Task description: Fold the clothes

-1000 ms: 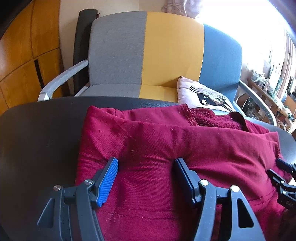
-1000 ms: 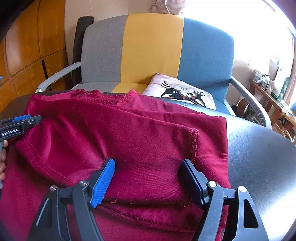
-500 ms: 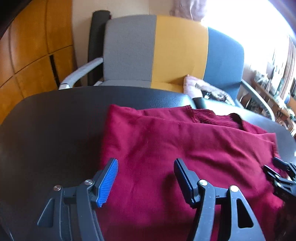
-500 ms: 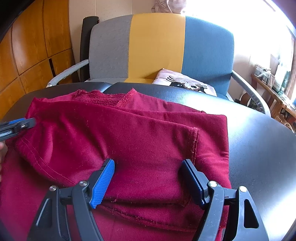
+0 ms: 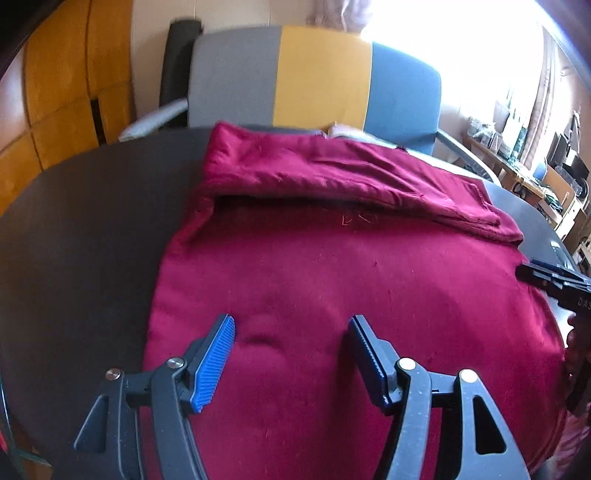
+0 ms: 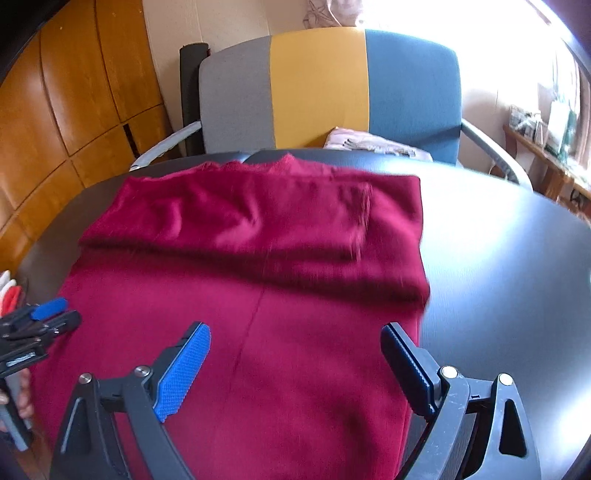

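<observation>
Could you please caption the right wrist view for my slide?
Right gripper, jaws opening with nothing clamped, above a half-folded crimson garment on a dark table.

Two close wrist views, same red garment [image 5: 332, 280]

a: what stands behind the round dark grey worktop [image 6: 498, 251]?

b: an upholstered armchair with grey, mustard-yellow and blue panels on its back [image 6: 317, 81] and pale curved metal armrests [image 6: 166, 144]. a pale printed cushion [image 6: 373, 142] lies on its seat.

a: and the walls?

b: glossy orange-brown wooden panelling [image 6: 74, 96] on the left, a plain cream wall [image 6: 229, 22] behind the chair. a tall black roll-like object [image 6: 190, 92] stands upright between panelling and chair.

a: light?

b: strong daylight from a bright window at the upper right [image 5: 461, 48], washing that corner out. below it a low wooden shelf with blurred clutter [image 5: 528, 155].
</observation>
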`<state>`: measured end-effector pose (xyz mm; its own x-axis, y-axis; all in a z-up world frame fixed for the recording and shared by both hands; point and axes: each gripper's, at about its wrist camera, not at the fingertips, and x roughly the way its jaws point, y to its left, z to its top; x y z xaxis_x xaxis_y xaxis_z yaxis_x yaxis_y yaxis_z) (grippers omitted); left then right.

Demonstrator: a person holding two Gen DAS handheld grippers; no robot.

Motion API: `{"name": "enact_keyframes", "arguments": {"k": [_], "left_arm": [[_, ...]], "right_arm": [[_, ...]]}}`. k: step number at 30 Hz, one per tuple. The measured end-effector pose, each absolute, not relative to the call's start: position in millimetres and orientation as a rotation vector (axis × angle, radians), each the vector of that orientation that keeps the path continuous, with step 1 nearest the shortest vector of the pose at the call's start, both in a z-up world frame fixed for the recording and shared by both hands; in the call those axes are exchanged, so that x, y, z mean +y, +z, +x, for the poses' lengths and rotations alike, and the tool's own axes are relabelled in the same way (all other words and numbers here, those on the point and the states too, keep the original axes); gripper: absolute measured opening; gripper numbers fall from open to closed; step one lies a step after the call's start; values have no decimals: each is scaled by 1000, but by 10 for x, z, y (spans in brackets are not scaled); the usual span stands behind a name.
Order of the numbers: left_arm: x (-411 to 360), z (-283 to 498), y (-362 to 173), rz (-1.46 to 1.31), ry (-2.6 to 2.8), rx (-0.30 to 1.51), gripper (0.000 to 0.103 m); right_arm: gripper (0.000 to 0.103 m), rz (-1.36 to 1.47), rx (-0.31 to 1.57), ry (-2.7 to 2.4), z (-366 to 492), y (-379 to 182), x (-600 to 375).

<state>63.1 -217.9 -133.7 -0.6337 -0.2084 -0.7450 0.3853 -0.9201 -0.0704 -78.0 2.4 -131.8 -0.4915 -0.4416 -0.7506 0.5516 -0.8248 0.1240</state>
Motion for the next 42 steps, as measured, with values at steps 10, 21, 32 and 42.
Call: {"name": "enact_keyframes", "arguments": {"k": [10, 21, 32, 42], "left_arm": [[-2356, 102, -1381, 1243, -2490, 307, 84], [-2565, -380, -1415, 1237, -2498, 292, 93], [-2817, 380, -1166, 1089, -2551, 542, 79], [-2944, 1220, -1278, 1082, -2575, 663, 79]], "right_arm": [[103, 1160, 307, -2278, -1096, -1497, -220], [103, 1154, 296, -2296, -1664, -1519, -390], [103, 1165, 1, -2190, -1302, -1267, 99], [103, 1159, -154, -2140, -507, -1330, 923]]}}
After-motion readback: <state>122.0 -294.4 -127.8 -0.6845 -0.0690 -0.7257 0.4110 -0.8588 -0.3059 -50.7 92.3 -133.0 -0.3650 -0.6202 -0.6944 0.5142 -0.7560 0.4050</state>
